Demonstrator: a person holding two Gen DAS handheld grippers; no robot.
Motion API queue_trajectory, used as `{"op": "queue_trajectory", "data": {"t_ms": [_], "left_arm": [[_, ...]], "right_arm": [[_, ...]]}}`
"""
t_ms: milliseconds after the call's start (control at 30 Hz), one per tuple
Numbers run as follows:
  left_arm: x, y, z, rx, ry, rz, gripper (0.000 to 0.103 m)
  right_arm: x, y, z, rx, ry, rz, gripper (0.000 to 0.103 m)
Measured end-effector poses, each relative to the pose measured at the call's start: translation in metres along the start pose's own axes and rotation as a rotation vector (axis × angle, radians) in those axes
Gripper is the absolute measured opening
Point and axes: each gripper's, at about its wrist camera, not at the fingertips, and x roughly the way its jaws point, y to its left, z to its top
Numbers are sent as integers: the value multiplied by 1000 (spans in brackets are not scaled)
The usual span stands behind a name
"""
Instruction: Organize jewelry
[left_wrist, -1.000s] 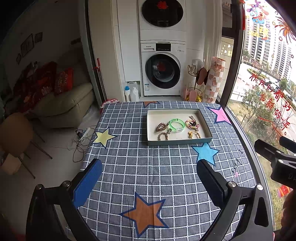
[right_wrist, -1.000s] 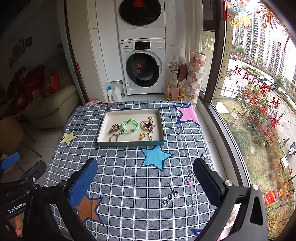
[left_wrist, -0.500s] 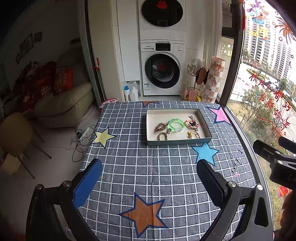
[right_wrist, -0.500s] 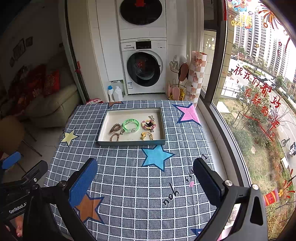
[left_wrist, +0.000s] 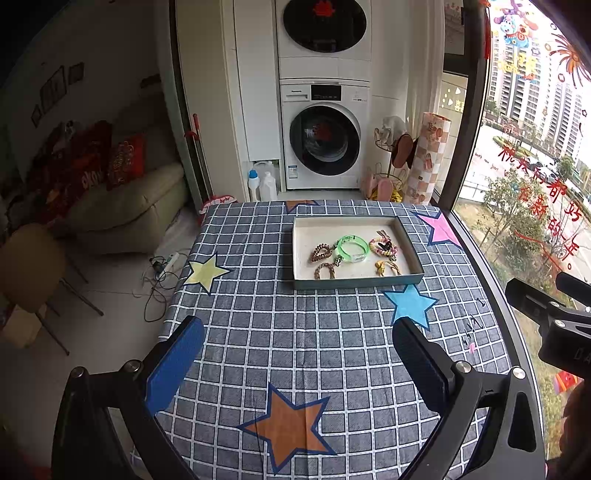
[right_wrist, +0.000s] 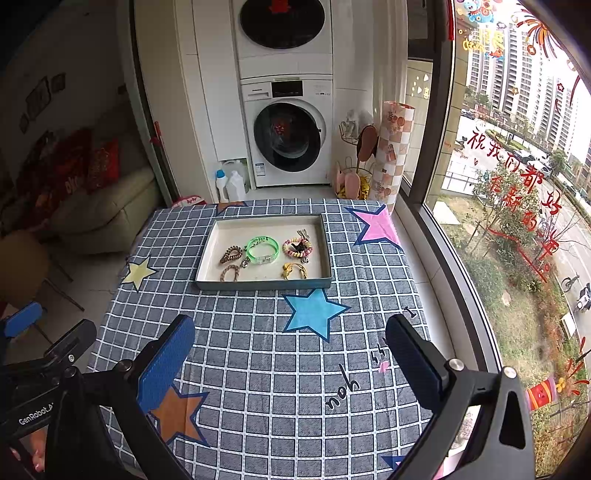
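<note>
A shallow tray (left_wrist: 356, 284) sits toward the far end of a bench covered by a checked, star-printed cloth (left_wrist: 295, 332), with five pieces of jewelry lying inside it: a green bangle (left_wrist: 352, 249) at centre, a brown coiled band (left_wrist: 320, 253) to its left, a braided loop (left_wrist: 325, 271) nearer the front wall, a multicoloured beaded bracelet (left_wrist: 384, 246) to the right and a yellow piece (left_wrist: 387, 267) in front of that. The left hand-held gripper (left_wrist: 297, 360) hangs over the near part of the cloth, fingers spread wide and gripping nothing; the right hand-held gripper (right_wrist: 290, 354) does the same, well short of the tray. The left camera alone catches an orange star (left_wrist: 291, 428) in full between its fingers — and the other tool's black frame at its right edge. The right camera alone shows the word "you" (right_wrist: 341, 393) printed on the cloth, more of the street beyond the window (right_wrist: 517, 184), and a blue pad (right_wrist: 22, 319) of the left tool at far left. A stacked washer and dryer (right_wrist: 288, 136) stand behind the bench.
</note>
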Motion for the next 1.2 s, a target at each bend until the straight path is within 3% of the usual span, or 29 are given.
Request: {"op": "queue_trajectory", "data": {"t_ms": [1200], "left_arm": [[7, 1, -2, -13, 9, 11, 103]], "right_arm": [[3, 1, -1, -2, 4, 8, 103]]}}
